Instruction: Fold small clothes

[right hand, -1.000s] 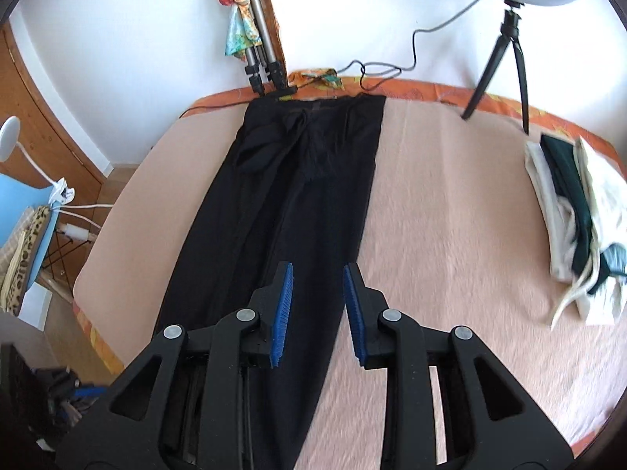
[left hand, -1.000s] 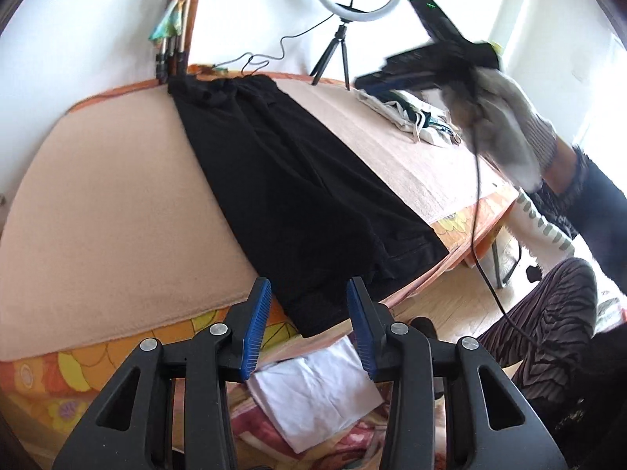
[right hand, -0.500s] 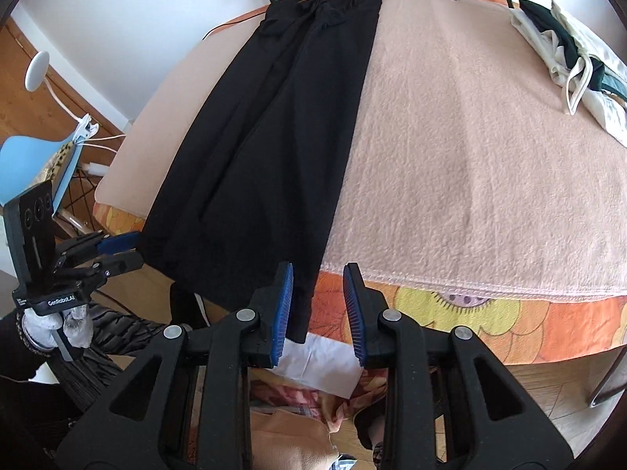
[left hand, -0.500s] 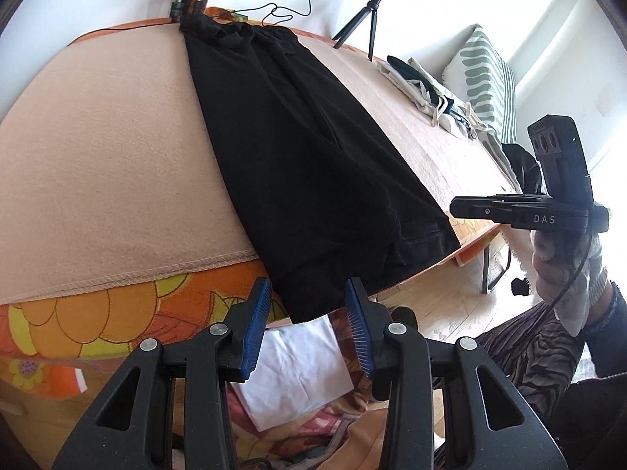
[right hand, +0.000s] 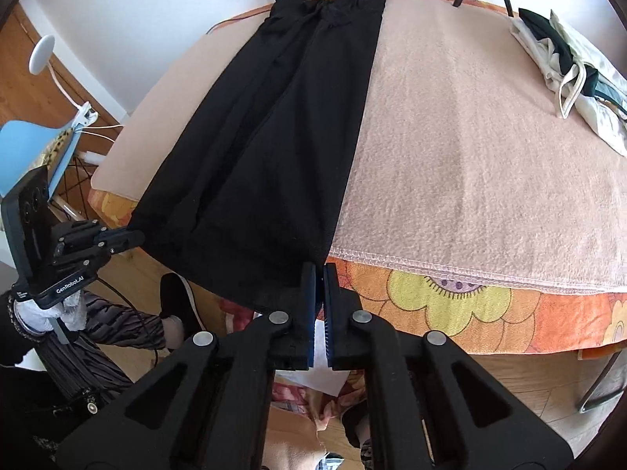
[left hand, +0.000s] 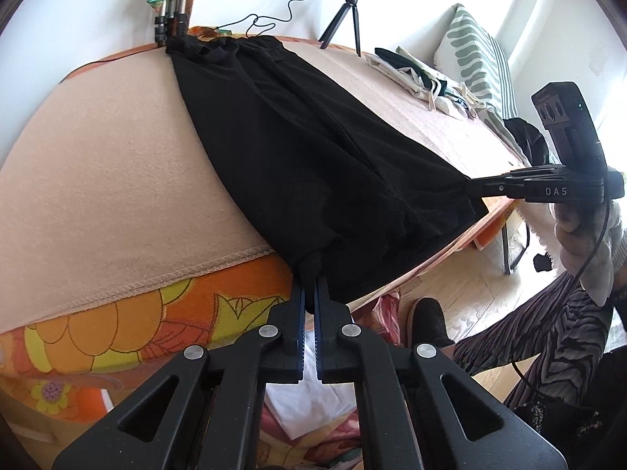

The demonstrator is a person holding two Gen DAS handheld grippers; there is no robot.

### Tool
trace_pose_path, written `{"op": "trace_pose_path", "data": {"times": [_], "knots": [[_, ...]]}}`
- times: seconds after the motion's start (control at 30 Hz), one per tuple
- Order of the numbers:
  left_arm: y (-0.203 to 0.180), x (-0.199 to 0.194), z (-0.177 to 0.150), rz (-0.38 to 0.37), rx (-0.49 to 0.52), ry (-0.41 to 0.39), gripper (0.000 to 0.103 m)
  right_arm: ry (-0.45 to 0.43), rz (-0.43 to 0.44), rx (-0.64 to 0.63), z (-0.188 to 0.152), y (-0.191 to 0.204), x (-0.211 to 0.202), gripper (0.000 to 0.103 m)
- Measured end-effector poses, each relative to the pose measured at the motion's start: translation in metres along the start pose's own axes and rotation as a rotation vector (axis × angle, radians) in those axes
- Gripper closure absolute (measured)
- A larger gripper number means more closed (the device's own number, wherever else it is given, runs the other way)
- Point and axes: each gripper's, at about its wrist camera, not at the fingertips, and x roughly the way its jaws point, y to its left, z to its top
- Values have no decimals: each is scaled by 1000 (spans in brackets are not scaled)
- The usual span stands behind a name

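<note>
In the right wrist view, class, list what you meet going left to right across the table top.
Left hand-held gripper → black trousers → bare pink blanket → pile of clothes.

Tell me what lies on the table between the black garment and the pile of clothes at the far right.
Only bare pink blanket lies between the black garment and the pile of clothes, seen in the right wrist view.
</note>
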Motion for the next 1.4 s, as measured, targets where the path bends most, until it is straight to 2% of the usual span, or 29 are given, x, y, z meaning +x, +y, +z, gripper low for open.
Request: {"op": "trace_pose_path", "data": {"times": [0.07, 0.13, 0.2, 0.27, 0.43, 0.53, 0.57, 0.6, 0.7, 0.8, 0.93, 1.07, 1.23, 1.4], "knots": [[-2, 0, 0, -10, 15, 13, 100, 8, 20, -5, 0, 2, -2, 97], [-5, -3, 1, 3, 32, 11, 100, 10, 27, 2, 1, 3, -1, 91], [-6, -7, 3, 16, 26, 20, 86, 14, 38, 24, 1, 0, 0, 69], [-2, -11, 3, 16, -5, 14, 75, 20, 56, 46, -1, -4, 1, 67], [5, -5, 5, -28, -60, 35, 74, 52, 77, 69, -3, -10, 16, 67], [1, 3, 5, -41, -53, 51, 76, 59, 71, 42, -5, -5, 21, 69], [0, 3, 5, -41, -52, 47, 98, 61, 67, 28, -5, -3, 22, 82], [0, 3, 5, -49, -54, 43, 101, 70, 79, 23, -4, -2, 25, 93], [1, -6, 7, -62, -62, 11, 101, 65, 100, 45, -3, -7, 24, 97], [-2, -18, 9, -57, -33, -18, 101, 44, 159, 90, -2, -13, 18, 97], [1, -16, 12, -63, -40, -8, 101, 50, 203, 138, 2, -16, 21, 98], [-1, -24, 23, -74, -36, -41, 101, 7, 241, 161, 13, -15, 12, 98], [7, -33, 49, -69, -44, -95, 101, -57, 257, 175, 40, -16, -1, 98], [24, -33, 80, -47, -78, -144, 101, -97, 262, 205, 76, -24, 4, 98]]}}
